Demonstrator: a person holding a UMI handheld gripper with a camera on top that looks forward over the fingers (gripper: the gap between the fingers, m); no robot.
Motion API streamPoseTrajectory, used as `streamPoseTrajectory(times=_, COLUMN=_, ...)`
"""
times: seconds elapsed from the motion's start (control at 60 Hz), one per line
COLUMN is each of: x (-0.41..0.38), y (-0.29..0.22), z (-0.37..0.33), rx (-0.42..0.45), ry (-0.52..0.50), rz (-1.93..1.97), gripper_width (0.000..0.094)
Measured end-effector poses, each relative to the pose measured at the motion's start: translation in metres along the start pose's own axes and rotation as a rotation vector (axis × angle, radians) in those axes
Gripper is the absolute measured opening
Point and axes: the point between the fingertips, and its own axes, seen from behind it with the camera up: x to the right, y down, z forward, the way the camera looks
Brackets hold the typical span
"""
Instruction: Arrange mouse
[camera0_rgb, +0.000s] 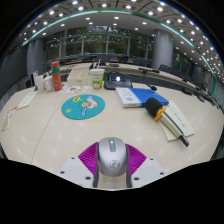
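right in close, the mouse (112, 155) sits between the jaws of the gripper (112, 160), a grey and silver thing with its wheel facing away down the bench (40, 135). the magenta pads (88, 156) hug it on either side with no gap that i can make out, so i'd judge the jaws closed down to the mouse's width and holding it by its flanks. whether it is lifted or still resting on the bench i can't tell, since its underside is hidden.

i'd guess it is light, a hard plastic shell, smooth and a bit slippery on its curved top. the straighter sides at mid-body look like the sensible place to pinch, which is about where the pads are; squeezing near the nose or tail would likely let it squirt out. no cable shows, but the near end is cut off from view, so i wouldn't swear to it.

further out on the pale bench lies a round blue-green disc (82, 106) with a printed design too small to read. off to one side of it is a blue book (141, 97) on some papers, and a dark object with a yellow part (160, 110) that i can't identify. beyond those stand a red bottle (56, 76) and some clutter, hard to make out, then office desks and windows.
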Motion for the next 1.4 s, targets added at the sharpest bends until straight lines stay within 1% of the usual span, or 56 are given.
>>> streamPoseTrajectory(times=0.117, x=-0.005, y=-0.087, z=-0.022, rx=0.127, ry=0.032, rz=0.045, gripper_width=0.0370)
streamPoseTrajectory(times=0.2, x=-0.018, y=-0.151, z=-0.025, rx=0.200, ry=0.037, rz=0.058, gripper_width=0.0371)
streamPoseTrajectory(times=0.3, x=-0.041, y=-0.213, z=-0.008, rx=0.251, ry=0.023, rz=0.088, gripper_width=0.0370)
streamPoseTrajectory(times=0.367, x=-0.063, y=-0.236, z=0.015, rx=0.261, ry=0.017, rz=0.095, gripper_width=0.0369)
streamPoseTrajectory(times=0.417, x=-0.077, y=-0.251, z=0.039, rx=0.251, ry=0.007, rz=0.090, gripper_width=0.0368)
streamPoseTrajectory(times=0.483, x=-0.101, y=-0.248, z=0.072, rx=0.235, ry=-0.003, rz=0.096, gripper_width=0.0367)
streamPoseTrajectory(times=0.567, x=-0.123, y=-0.240, z=0.116, rx=0.179, ry=-0.006, rz=0.102, gripper_width=0.0368)
streamPoseTrajectory(times=0.683, x=-0.144, y=-0.204, z=0.174, rx=0.092, ry=-0.005, rz=0.116, gripper_width=0.0369)
streamPoseTrajectory(times=0.767, x=-0.146, y=-0.179, z=0.204, rx=0.044, ry=0.015, rz=0.119, gripper_width=0.0375)
streamPoseTrajectory(times=0.85, x=-0.142, y=-0.162, z=0.225, rx=0.015, ry=0.042, rz=0.110, gripper_width=0.0438)
streamPoseTrajectory(times=0.95, x=-0.142, y=-0.140, z=0.237, rx=-0.047, ry=0.032, rz=0.134, gripper_width=0.0504)
streamPoseTrajectory(times=0.983, x=-0.143, y=-0.138, z=0.237, rx=-0.048, ry=0.025, rz=0.141, gripper_width=0.0527)
streamPoseTrajectory(times=1.017, x=-0.142, y=-0.140, z=0.234, rx=-0.040, ry=0.021, rz=0.140, gripper_width=0.0586)
streamPoseTrajectory(times=1.033, x=-0.140, y=-0.140, z=0.232, rx=-0.041, ry=0.026, rz=0.138, gripper_width=0.0636)
streamPoseTrajectory(times=1.083, x=-0.138, y=-0.145, z=0.224, rx=-0.041, ry=0.033, rz=0.118, gripper_width=0.0839)
streamPoseTrajectory(times=1.1, x=-0.138, y=-0.146, z=0.220, rx=-0.038, ry=0.034, rz=0.109, gripper_width=0.0873)
streamPoseTrajectory(times=1.133, x=-0.137, y=-0.149, z=0.211, rx=-0.032, ry=0.038, rz=0.092, gripper_width=0.0832)
streamPoseTrajectory(times=1.2, x=-0.135, y=-0.160, z=0.186, rx=-0.010, ry=0.044, rz=0.065, gripper_width=0.0871)
streamPoseTrajectory(times=1.267, x=-0.136, y=-0.170, z=0.154, rx=0.014, ry=0.045, rz=0.042, gripper_width=0.0850)
streamPoseTrajectory(times=1.4, x=-0.143, y=-0.184, z=0.073, rx=0.053, ry=0.033, rz=0.015, gripper_width=0.0853)
